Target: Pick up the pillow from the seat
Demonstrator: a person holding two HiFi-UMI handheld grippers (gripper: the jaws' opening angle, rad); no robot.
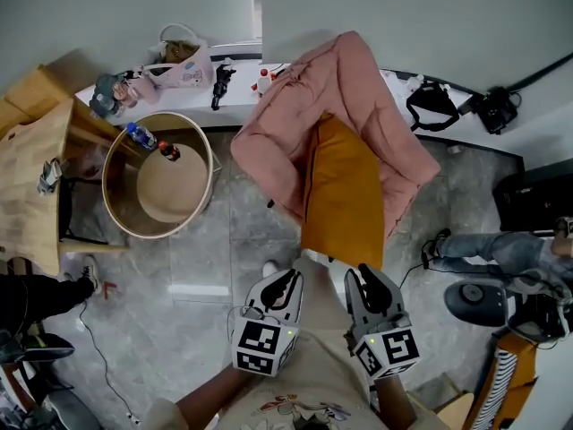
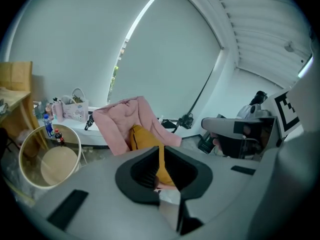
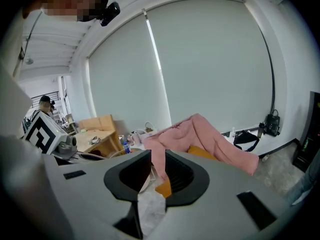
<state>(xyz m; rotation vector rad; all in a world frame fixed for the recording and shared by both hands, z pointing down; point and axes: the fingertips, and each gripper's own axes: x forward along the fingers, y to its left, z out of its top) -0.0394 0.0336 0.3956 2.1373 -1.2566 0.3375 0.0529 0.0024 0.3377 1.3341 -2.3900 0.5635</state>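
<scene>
An orange pillow [image 1: 345, 195] lies lengthwise on a pink-covered seat [image 1: 286, 124] in the middle of the head view. Its near end hangs towards me. Both grippers are held low in front of me, short of the pillow and apart from it. My left gripper [image 1: 288, 280] has its jaws together and holds nothing. My right gripper [image 1: 369, 276] has a narrow gap between its jaws with nothing in it. The left gripper view shows the pillow [image 2: 145, 139] and seat [image 2: 122, 119] beyond the jaw tips. From the right gripper view, the pillow [image 3: 202, 153] peeks out under the pink cover [image 3: 210, 134].
A round wooden side table [image 1: 121, 209] with a blue bottle [image 1: 141, 135] stands left of the seat, and a wooden desk [image 1: 31, 177] is further left. A white ledge behind holds a pink bag [image 1: 183, 65] and a black bag [image 1: 434, 106]. A person's legs [image 1: 488, 249] lie at right.
</scene>
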